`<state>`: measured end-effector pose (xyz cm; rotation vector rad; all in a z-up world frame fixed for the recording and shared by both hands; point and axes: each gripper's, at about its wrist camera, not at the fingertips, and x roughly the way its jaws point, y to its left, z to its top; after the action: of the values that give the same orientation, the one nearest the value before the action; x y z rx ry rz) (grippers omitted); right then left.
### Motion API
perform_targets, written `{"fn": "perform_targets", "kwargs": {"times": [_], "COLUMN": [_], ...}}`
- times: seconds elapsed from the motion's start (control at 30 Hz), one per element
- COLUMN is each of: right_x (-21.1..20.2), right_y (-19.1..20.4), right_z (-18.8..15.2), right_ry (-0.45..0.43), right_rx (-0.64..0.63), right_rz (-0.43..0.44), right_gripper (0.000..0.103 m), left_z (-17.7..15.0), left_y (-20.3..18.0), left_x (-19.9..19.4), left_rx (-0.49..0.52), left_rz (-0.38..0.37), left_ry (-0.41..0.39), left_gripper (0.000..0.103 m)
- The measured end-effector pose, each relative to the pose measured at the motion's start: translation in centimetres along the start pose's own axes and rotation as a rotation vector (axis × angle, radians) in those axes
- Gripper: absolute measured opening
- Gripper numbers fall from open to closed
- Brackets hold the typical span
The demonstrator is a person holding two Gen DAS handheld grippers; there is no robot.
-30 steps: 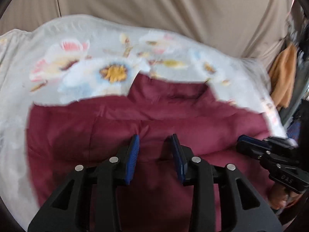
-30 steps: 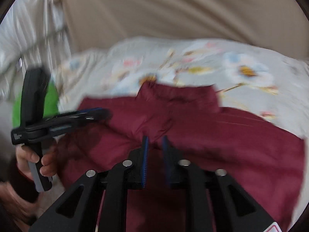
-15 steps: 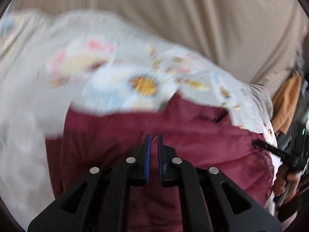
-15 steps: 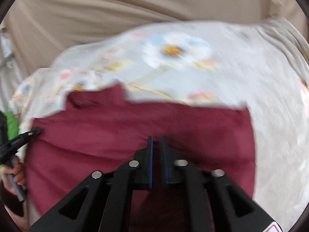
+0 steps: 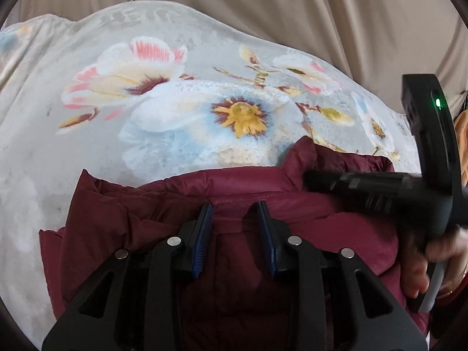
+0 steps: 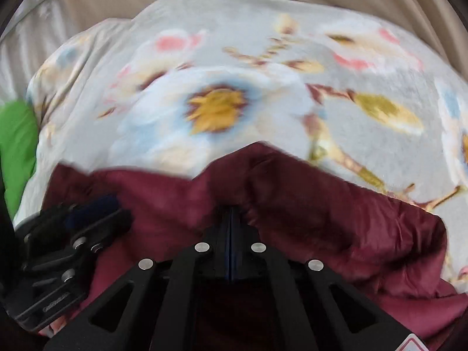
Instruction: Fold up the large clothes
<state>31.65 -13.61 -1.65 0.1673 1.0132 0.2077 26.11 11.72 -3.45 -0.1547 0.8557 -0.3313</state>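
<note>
A dark red padded jacket lies on a floral blanket. My left gripper is open just above the jacket, with nothing between its blue pads. The right gripper crosses the left wrist view at the right, over the jacket's collar. In the right wrist view, my right gripper is shut on a fold of the jacket, which bunches up around the jaws. The left gripper shows blurred at the lower left of that view.
The floral blanket covers the bed. A beige curtain hangs behind it. A green cloth lies at the left edge. An orange garment hangs at the far right.
My left gripper has opened and let go of the jacket. My right gripper stays shut on the jacket and has moved in toward the left gripper, carrying the fabric over.
</note>
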Motion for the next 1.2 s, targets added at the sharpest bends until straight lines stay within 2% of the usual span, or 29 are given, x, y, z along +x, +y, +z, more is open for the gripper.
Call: {"fn": "perform_targets", "kwargs": {"times": [0.03, 0.07, 0.2, 0.23, 0.27, 0.33, 0.4, 0.47, 0.5, 0.57, 0.6, 0.67, 0.8, 0.87, 0.9, 0.93, 1.0, 1.1, 1.2], "right_x": [-0.8, -2.4, -8.8, -10.2, -11.2, -11.8, -10.8, -8.9, -7.1, -4.9, -4.1, -4.1, -4.7, -5.9, -7.1, -8.5, -10.9, -13.1, -13.7], "right_y": [-1.0, -2.7, -7.9, -9.0, -9.7, -10.8, -10.7, -9.7, -9.3, -9.5, -9.7, -10.3, -12.4, -12.4, -12.1, -11.7, -10.8, -11.4, -12.7], "right_z": [0.1, 0.0, -2.5, -3.4, -4.2, -5.2, -5.1, -5.1, -5.0, -5.2, -5.2, -5.3, -6.3, -6.9, -7.5, -8.2, -9.8, -11.9, -13.3], "right_ry": [-0.039, -0.09, -0.192, -0.205, -0.206, -0.172, -0.125, -0.067, -0.035, 0.009, 0.006, -0.02, -0.124, -0.188, -0.237, -0.283, -0.341, -0.36, -0.356], "right_rx": [0.03, 0.069, 0.173, 0.182, 0.181, 0.17, 0.146, 0.105, 0.096, 0.105, 0.116, 0.146, 0.27, 0.291, 0.292, 0.287, 0.26, 0.249, 0.273], "right_rz": [-0.104, -0.154, -0.096, -0.093, -0.079, -0.026, 0.01, 0.01, 0.002, 0.001, 0.005, 0.018, 0.072, 0.03, -0.02, -0.063, -0.096, -0.095, -0.182], "right_gripper": [0.0, 0.0, 0.001, 0.006, 0.009, 0.009, 0.009, 0.009, 0.009, 0.002, 0.0, 0.0, 0.0, 0.0, 0.0, 0.003, 0.013, 0.013, 0.012], "left_z": [-0.1, 0.0, 0.1, 0.2, 0.4, 1.1, 2.0, 2.8, 3.1, 3.4, 3.3, 3.1, 2.4, 2.0, 1.8, 1.7, 1.5, 1.5, 1.5], "left_y": [0.1, 0.1, 0.2, 0.0, -0.5, -2.2, -4.2, -6.6, -7.4, -8.1, -8.0, -7.1, -7.9, -8.4, -8.6, -8.7, -8.8, -8.9, -8.8], "left_x": [0.1, 0.2, -0.2, -0.6, -1.2, -2.8, -3.4, -2.3, -1.2, 1.9, 3.2, 4.7, 4.6, 4.6, 4.6, 4.5, 4.5, 4.5, 4.5], "left_rx": [-0.005, -0.006, -0.003, 0.003, 0.014, 0.037, 0.065, 0.116, 0.134, 0.148, 0.142, 0.087, 0.138, 0.171, 0.185, 0.192, 0.206, 0.214, 0.213], "left_rz": [-0.005, -0.007, -0.011, -0.001, -0.002, -0.076, -0.129, -0.147, -0.141, -0.081, -0.065, -0.084, -0.021, 0.017, 0.033, 0.041, 0.06, 0.072, 0.069], "left_ry": [0.001, 0.0, -0.006, -0.008, -0.011, -0.035, -0.036, 0.006, 0.032, 0.095, 0.116, 0.119, 0.073, 0.054, 0.046, 0.041, 0.032, 0.026, 0.023], "left_gripper": [0.031, 0.031, 0.031, 0.031, 0.031, 0.033, 0.042, 0.044, 0.044, 0.044, 0.044, 0.044, 0.044, 0.045, 0.045, 0.045, 0.046, 0.046, 0.046]}}
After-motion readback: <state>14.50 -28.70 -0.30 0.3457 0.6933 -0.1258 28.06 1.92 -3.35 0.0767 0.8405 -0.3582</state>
